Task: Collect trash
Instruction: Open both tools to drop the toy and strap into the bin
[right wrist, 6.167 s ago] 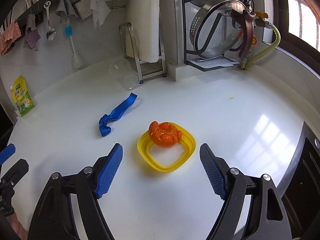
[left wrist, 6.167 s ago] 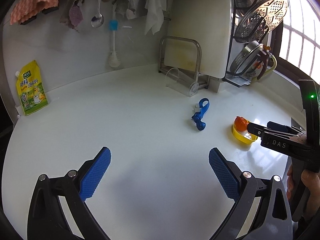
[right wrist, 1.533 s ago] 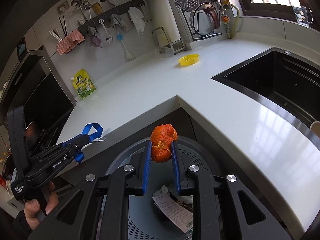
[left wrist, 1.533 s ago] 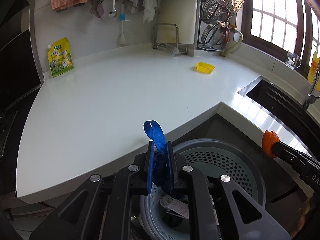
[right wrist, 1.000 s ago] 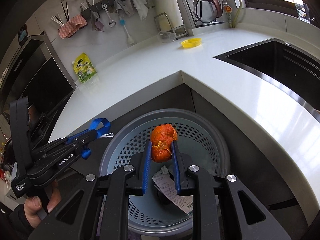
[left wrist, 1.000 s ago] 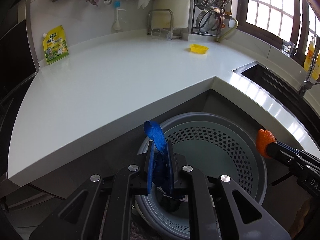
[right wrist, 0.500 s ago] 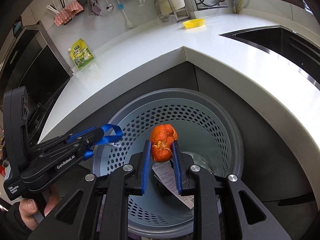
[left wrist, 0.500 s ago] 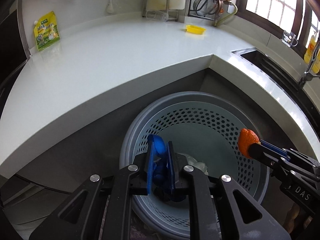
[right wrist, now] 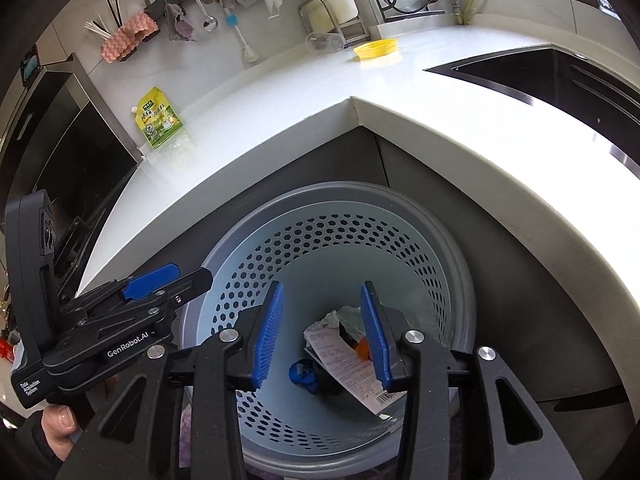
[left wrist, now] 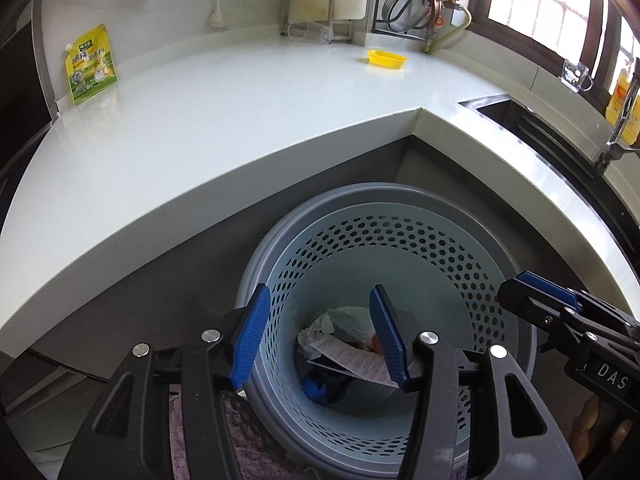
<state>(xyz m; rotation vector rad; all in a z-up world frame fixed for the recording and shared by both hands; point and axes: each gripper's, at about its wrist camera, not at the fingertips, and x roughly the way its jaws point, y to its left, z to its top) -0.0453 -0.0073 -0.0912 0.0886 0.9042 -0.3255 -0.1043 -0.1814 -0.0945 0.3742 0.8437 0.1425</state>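
Both grippers hang over a grey perforated trash bin (left wrist: pixel 404 216) (right wrist: pixel 424 216) below the counter corner. My left gripper (left wrist: pixel 318 334) has its jaws opening, with nothing between them. My right gripper (right wrist: pixel 322 332) is opening too and holds nothing. At the bottom of the bin lie the blue strap (left wrist: pixel 316 386) (right wrist: pixel 302 374), a bit of orange peel (left wrist: pixel 375 342) (right wrist: pixel 362 347), a paper receipt (left wrist: pixel 352 360) (right wrist: pixel 348 364) and crumpled white paper (left wrist: pixel 340 318). The right gripper (left wrist: pixel 536 300) also shows at the right edge of the left wrist view, and the left gripper (right wrist: pixel 160 278) at the left of the right wrist view.
The white L-shaped counter (left wrist: pixel 224 104) (right wrist: pixel 440 92) wraps behind the bin. On it sit a yellow lid (left wrist: pixel 386 58) (right wrist: pixel 376 49), a clear cup (left wrist: pixel 310 33) and a yellow-green pouch (left wrist: pixel 90 65) (right wrist: pixel 158 122). A dark sink (right wrist: pixel 560 76) opens at the right.
Both grippers have opened over the bin. The blue strap has dropped from the left one and the orange peel from the right; both now lie at the bottom.
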